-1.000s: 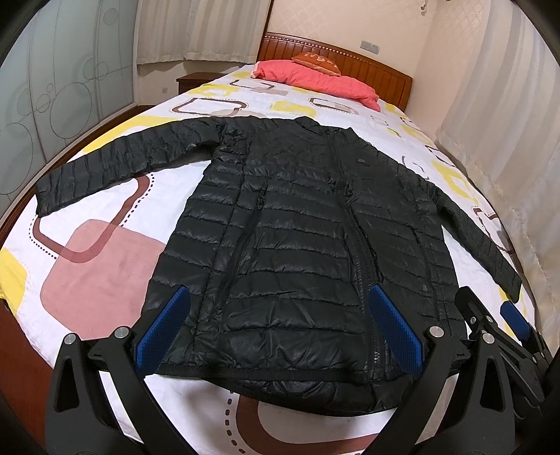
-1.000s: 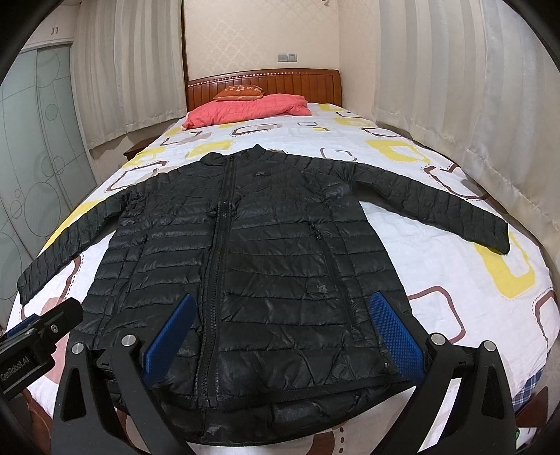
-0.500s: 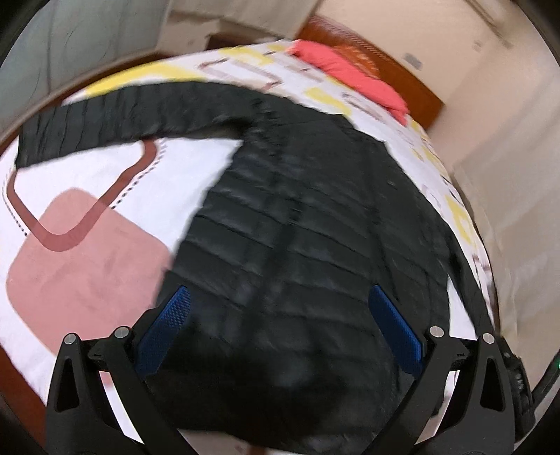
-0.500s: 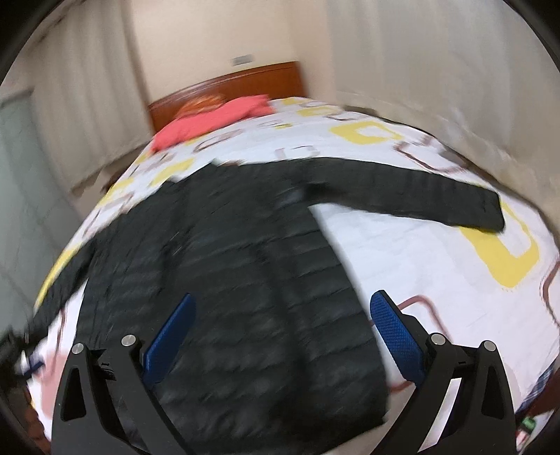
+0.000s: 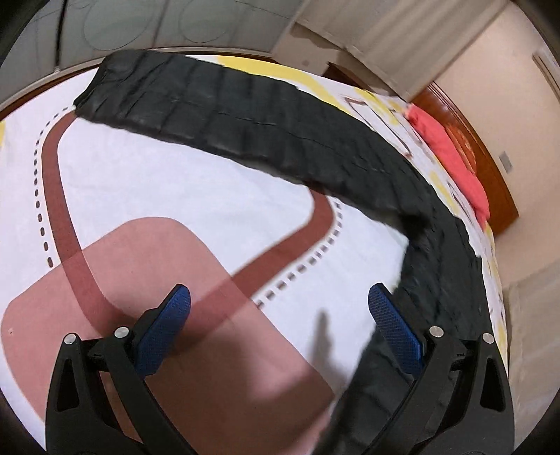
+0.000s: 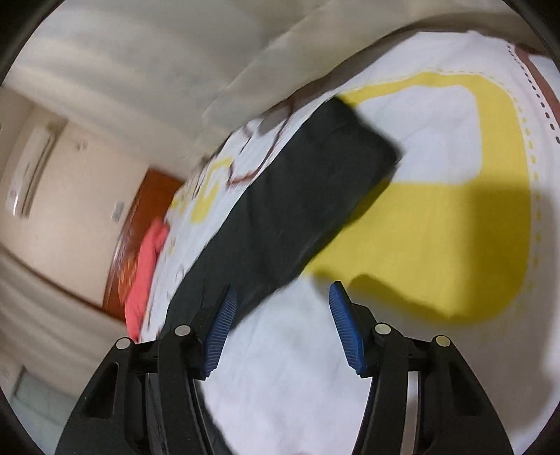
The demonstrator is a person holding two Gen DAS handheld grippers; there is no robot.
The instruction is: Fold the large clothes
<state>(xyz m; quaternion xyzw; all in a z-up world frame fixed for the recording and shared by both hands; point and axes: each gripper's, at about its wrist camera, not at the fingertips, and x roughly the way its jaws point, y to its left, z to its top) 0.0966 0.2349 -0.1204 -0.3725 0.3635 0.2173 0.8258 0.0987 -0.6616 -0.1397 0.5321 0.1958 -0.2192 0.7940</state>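
Note:
A black quilted puffer jacket lies spread flat on the bed. In the left wrist view its left sleeve (image 5: 245, 115) stretches across the top, and the jacket's body (image 5: 444, 280) runs down the right side. My left gripper (image 5: 280, 329) is open and empty, low over the sheet below that sleeve. In the right wrist view the jacket's right sleeve (image 6: 297, 217) runs diagonally, its cuff at the upper right. My right gripper (image 6: 280, 322) is open and empty, close over the sheet beside that sleeve, its left finger by the sleeve's edge.
The bed sheet (image 5: 175, 196) is white with pink, brown and yellow shapes (image 6: 437, 252). A red pillow (image 5: 451, 157) lies by the wooden headboard (image 5: 490, 164). Curtains (image 6: 175, 63) hang close along the bed's right side. A glass wardrobe door (image 5: 140, 24) stands to the left.
Both grippers have swung apart from the jacket's hem and dropped toward the sleeves, the left to the left sleeve, the right to the right sleeve. Both stay open.

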